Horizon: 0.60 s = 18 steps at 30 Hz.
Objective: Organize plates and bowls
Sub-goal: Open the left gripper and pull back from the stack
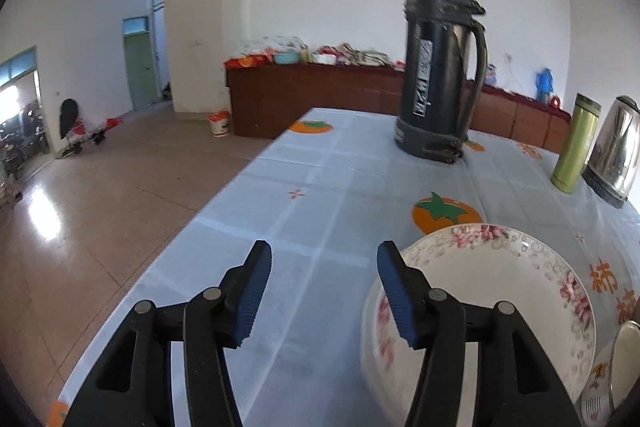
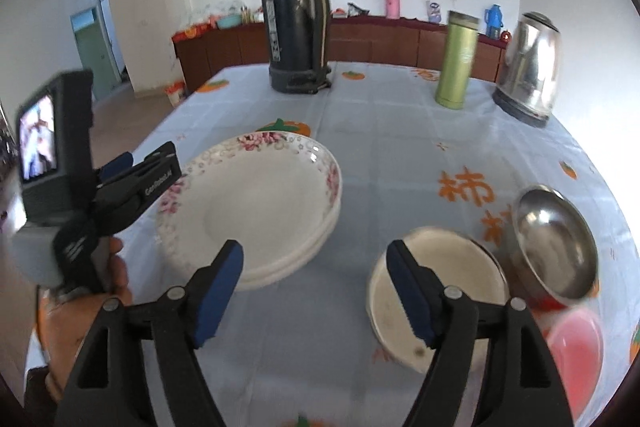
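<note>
A: Where do the dishes stand?

B: The stack of floral plates (image 2: 256, 211) sits mid-surface, at about ten o'clock from the right gripper (image 2: 316, 295). The steel bowl (image 2: 436, 287) lies at its one o'clock, and a second steel bowl (image 2: 556, 243), tilted, is just beside that, further toward two o'clock. A pink bowl (image 2: 576, 347) shows blurred at four o'clock.

A: Which step does it look like?

B: Probably between placements: the plates seem gathered, the bowls still loose. The next move likely calls for closing on a bowl rim and nesting it with the others.

A: And the fingers?

B: Both pairs are released and empty. The right fingers (image 2: 220, 291) stand wide, one overlapping the plate stack's near rim in view, the other the steel bowl's; contact cannot be told. The left gripper (image 1: 324, 291) is moderately open over the tablecloth (image 1: 304, 187), the plates at its three o'clock.

A: Beyond that?

B: A black thermos (image 2: 296, 15), green flask (image 2: 456, 59) and kettle (image 2: 528, 67) line the far edge at twelve to two o'clock.
</note>
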{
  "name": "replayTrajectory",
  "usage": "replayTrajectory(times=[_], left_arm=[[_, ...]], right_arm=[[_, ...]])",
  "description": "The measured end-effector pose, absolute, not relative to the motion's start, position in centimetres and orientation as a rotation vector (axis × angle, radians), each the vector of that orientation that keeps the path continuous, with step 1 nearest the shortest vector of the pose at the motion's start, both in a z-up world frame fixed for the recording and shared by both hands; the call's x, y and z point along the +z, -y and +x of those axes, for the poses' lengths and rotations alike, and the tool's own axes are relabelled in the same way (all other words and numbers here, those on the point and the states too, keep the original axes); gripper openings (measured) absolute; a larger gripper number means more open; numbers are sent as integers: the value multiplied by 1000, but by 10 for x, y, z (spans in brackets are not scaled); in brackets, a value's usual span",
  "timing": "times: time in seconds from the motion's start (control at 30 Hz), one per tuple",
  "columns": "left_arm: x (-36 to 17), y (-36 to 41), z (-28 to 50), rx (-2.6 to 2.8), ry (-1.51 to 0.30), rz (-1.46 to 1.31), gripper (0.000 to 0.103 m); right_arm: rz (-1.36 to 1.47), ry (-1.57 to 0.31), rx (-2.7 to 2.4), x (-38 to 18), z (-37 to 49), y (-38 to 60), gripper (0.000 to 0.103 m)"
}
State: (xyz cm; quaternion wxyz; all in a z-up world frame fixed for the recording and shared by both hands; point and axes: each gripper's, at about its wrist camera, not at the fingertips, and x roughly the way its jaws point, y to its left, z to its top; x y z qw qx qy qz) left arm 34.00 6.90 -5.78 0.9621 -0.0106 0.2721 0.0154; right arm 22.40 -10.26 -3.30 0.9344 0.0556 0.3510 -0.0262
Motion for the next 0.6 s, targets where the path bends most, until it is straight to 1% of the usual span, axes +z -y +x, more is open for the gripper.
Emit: replayTrajectory(times=[0.23,0.5,0.57,0.6], left_arm=[[-54,-94,268,85,-548,-104,58],[-57,-72,199,22,-619,6,59],[-55,-66,181,0,-640,15,60],[-54,-64,176,-5,-644,15,64]], right_arm=[[123,-622,-57,-29,159,108,77],[143,-549,-75,-29,96,115,78],[151,-548,-77,-29,81,118,78],[152,-545,-82,-28,73,119,78]])
